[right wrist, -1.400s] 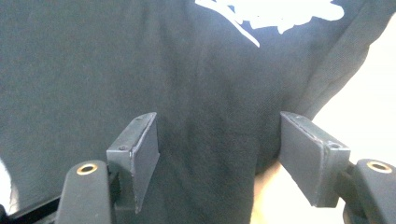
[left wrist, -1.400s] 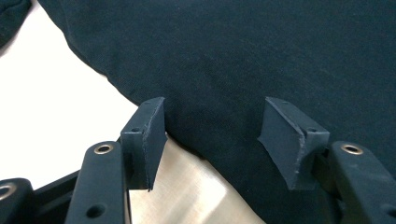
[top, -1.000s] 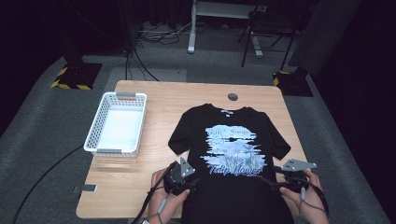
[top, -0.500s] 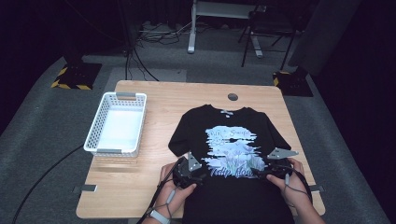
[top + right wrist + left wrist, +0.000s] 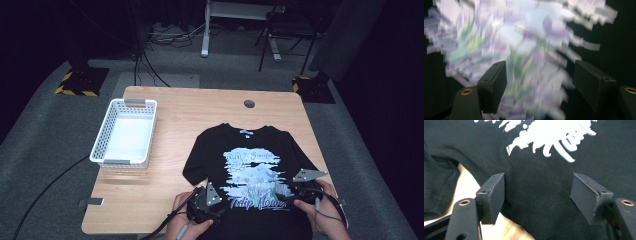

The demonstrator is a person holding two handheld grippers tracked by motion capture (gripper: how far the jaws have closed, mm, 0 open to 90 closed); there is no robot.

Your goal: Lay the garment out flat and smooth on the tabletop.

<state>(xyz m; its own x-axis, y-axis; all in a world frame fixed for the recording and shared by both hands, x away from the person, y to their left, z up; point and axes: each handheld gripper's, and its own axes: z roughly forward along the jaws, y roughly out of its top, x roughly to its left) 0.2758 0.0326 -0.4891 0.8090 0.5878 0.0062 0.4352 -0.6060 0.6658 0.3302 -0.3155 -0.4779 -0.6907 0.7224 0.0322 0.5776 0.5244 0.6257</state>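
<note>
Black T-shirt (image 5: pixel 252 172), pale floral print up, flat on table's right half.

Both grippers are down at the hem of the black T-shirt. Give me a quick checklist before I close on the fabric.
1. Left gripper open: ok, the jaws have just been opening, with nothing pinched.
2. Fabric between left jaws: ok, T-shirt lies under the gap, its side edge by the left jaw.
3. Right gripper open: ok, jaws stand apart over the print.
4. Right pads touching cloth: cannot tell, that view is blurred.
5. T-shirt lying flat: ok, spread print-up on the table.
6. Basket out of the way: ok, left of the shirt, apart from it.
</note>
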